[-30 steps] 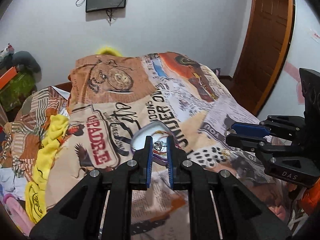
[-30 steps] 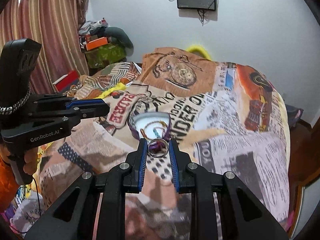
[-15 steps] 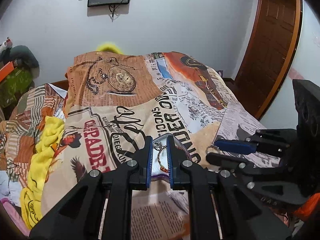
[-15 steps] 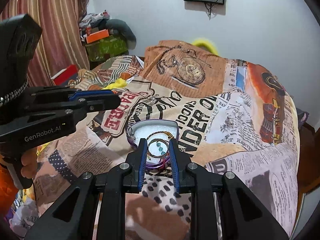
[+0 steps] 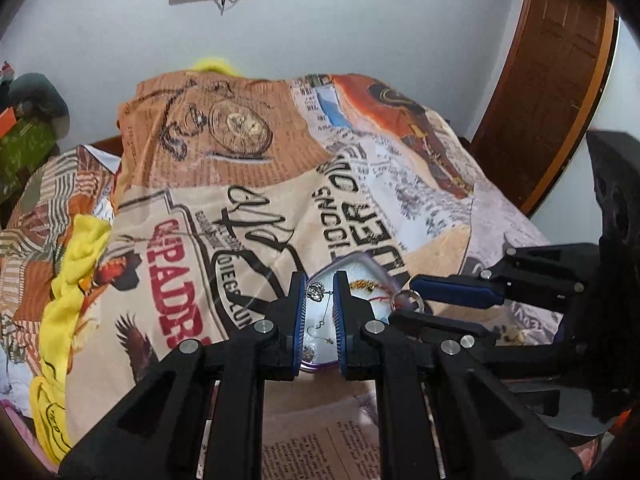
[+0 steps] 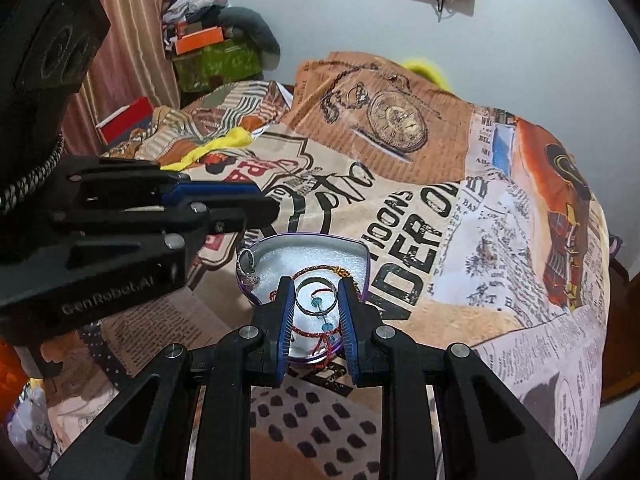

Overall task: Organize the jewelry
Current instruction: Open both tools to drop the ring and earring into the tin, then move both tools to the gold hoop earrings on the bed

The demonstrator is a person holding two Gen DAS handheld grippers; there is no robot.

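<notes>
A purple-rimmed jewelry tray [image 6: 304, 245] with white foam lies on the printed bedspread; it also shows in the left wrist view [image 5: 362, 265]. My right gripper [image 6: 317, 300] is shut on a silver ring [image 6: 316, 295] and holds it over the tray's near part, above a red cord bracelet with blue beads [image 6: 320, 322]. My left gripper [image 5: 319, 294] is shut on a silver crown pendant [image 5: 316, 291] whose chain hangs down over the tray. The ring shows in the left wrist view [image 5: 406, 300] between the right gripper's fingers. A gold chain [image 5: 362, 284] lies in the tray.
The printed bedspread [image 6: 440, 208] covers the bed. A yellow cloth [image 5: 68, 280] lies at its left edge. Boxes and clutter [image 6: 212, 52] stand by the curtain. A wooden door [image 5: 556, 72] is at the right.
Both grippers have moved forward and down over the tray. The ring in my right gripper now hangs above the tray's foam; the pendant in my left gripper is over the tray too.
</notes>
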